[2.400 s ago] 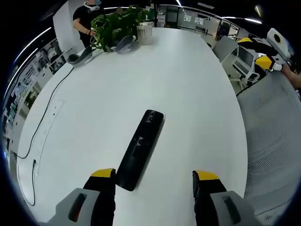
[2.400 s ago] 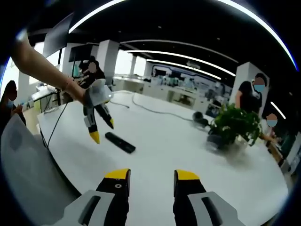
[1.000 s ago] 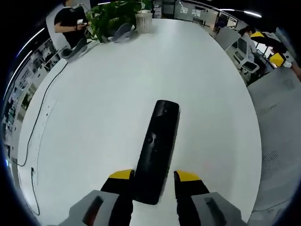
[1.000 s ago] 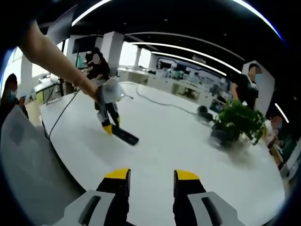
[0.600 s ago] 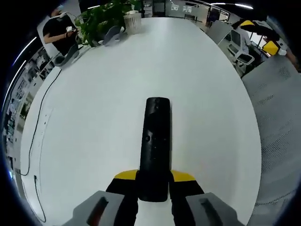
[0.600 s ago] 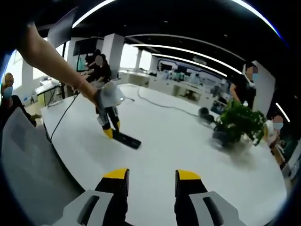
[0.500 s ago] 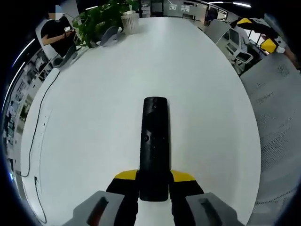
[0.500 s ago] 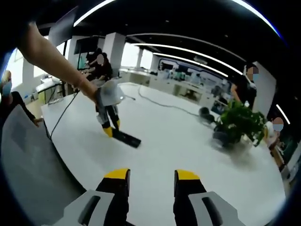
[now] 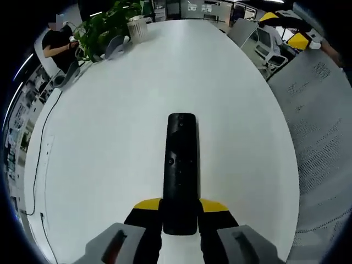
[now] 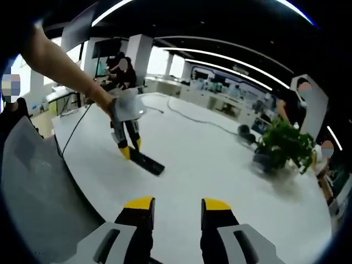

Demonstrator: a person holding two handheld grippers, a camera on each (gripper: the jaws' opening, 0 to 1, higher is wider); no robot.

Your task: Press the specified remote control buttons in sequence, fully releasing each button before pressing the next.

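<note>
Left gripper fingers clenched on near end of black remote, lying flat on white desk. Right gripper fingers released, raised above desk.

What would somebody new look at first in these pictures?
Probably the long black remote control, lying on the big white oval table with its near end pinched between the yellow-tipped jaws of the left gripper. Next, the leafy green potted plant at the table's far end, and the right gripper hanging open above the table.
</note>
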